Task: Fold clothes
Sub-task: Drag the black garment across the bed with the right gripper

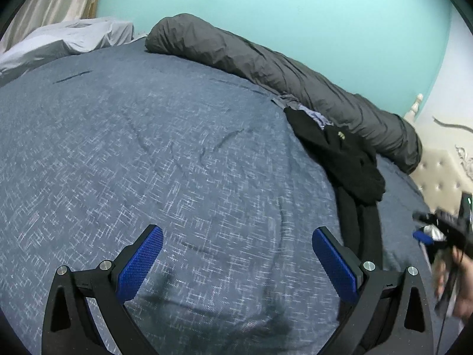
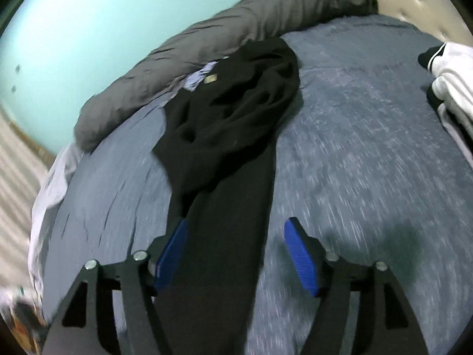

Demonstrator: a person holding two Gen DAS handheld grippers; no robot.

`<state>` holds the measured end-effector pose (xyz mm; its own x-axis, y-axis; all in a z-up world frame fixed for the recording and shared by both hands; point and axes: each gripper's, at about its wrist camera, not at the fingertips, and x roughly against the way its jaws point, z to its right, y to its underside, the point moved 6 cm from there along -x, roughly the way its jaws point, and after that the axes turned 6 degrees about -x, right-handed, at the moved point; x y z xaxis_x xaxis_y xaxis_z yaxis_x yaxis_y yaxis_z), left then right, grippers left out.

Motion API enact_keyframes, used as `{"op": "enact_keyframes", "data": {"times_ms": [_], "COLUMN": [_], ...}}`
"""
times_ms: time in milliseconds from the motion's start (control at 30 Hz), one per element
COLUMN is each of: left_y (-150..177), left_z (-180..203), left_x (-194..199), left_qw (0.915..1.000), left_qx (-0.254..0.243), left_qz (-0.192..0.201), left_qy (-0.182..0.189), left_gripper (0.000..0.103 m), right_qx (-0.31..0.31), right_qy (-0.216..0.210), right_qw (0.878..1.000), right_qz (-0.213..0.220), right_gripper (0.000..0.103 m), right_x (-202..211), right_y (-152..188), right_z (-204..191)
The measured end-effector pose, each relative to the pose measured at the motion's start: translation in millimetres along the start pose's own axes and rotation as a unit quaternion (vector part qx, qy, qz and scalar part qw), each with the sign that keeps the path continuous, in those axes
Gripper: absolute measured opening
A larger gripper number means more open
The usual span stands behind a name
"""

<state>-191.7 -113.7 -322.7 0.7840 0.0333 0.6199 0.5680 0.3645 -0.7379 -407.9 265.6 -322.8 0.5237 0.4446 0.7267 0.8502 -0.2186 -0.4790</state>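
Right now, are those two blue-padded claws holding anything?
Left gripper: open, empty, over the blue woven bedspread.
Right gripper: open, holding nothing, jaws either side of the long black garment.

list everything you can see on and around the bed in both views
black fabric garment: one, black, stretched along the bed toward the right gripper
speckled blue bedspread: one, blue, covering the bed
rolled dark grey duvet: one, grey, along the turquoise wall
pale grey sheet: one, light grey, far bed corner
white cloth with black trim: one, right edge of right view
tufted cream headboard: one, cream
left gripper: open, over bare bedspread
right gripper: open, straddling the garment
hand: one, blurred, holding the right gripper
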Motion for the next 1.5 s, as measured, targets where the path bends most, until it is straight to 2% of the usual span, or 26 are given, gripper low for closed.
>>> {"op": "enact_keyframes", "data": {"times_ms": [167,233,400,500,600,667,733,767,800,833,967,1100,1267,1500], "left_y": [1,1,3,5,6,7,7,7,7,7,5,2,1,1], "left_z": [2,1,4,3,2,2,3,2,2,2,3,2,6,17], "left_x": [-11,-14,-18,-21,-23,-23,-24,-24,-24,-24,-22,-16,-8,1], "left_qw": [1.0000,1.0000,0.9999,0.9999,0.9999,0.9999,0.9999,0.9999,0.9999,0.9999,1.0000,1.0000,1.0000,0.9998], "left_qx": [-0.005,-0.001,-0.009,-0.008,-0.004,-0.006,-0.008,-0.008,-0.007,-0.005,-0.002,0.003,0.002,-0.008], "left_qz": [-0.005,-0.006,-0.010,-0.012,-0.013,-0.014,-0.015,-0.015,-0.014,-0.014,-0.007,0.000,0.008,0.015], "left_qy": [-0.001,-0.002,0.000,-0.002,-0.001,-0.001,-0.001,-0.002,-0.002,-0.002,0.002,-0.001,-0.003,-0.003], "left_gripper": [0.103,0.103,0.103,0.103,0.103,0.103,0.103,0.103,0.103,0.103,0.103,0.103,0.103,0.103], "right_qx": [0.002,0.016,0.073,0.123,0.165,0.187,0.204,0.207,0.213,0.217,0.227,0.226,0.209,0.189], "right_qy": [0.001,-0.009,0.000,0.021,0.029,0.030,0.033,0.033,0.034,0.031,-0.004,-0.046,-0.082,-0.087], "right_qw": [1.000,1.000,0.997,0.992,0.986,0.982,0.978,0.977,0.976,0.975,0.974,0.973,0.974,0.978], "right_qz": [0.014,0.013,-0.004,0.004,-0.011,-0.014,-0.020,-0.024,-0.022,-0.020,-0.017,-0.011,-0.010,-0.025], "right_gripper": [0.072,0.078,0.079,0.079,0.077,0.063,0.030,0.022,0.010,0.007,0.004,0.004,0.003,0.003], "right_x": [-36,-50,-91,-108,-123,-126,-129,-129,-125,-120,-91,-37,45,144], "right_y": [-31,-36,-37,-37,-30,-27,-24,-23,-21,-19,-5,17,52,100], "right_z": [-17,-31,-63,-77,-83,-84,-83,-82,-81,-82,-88,-89,-60,0]}}
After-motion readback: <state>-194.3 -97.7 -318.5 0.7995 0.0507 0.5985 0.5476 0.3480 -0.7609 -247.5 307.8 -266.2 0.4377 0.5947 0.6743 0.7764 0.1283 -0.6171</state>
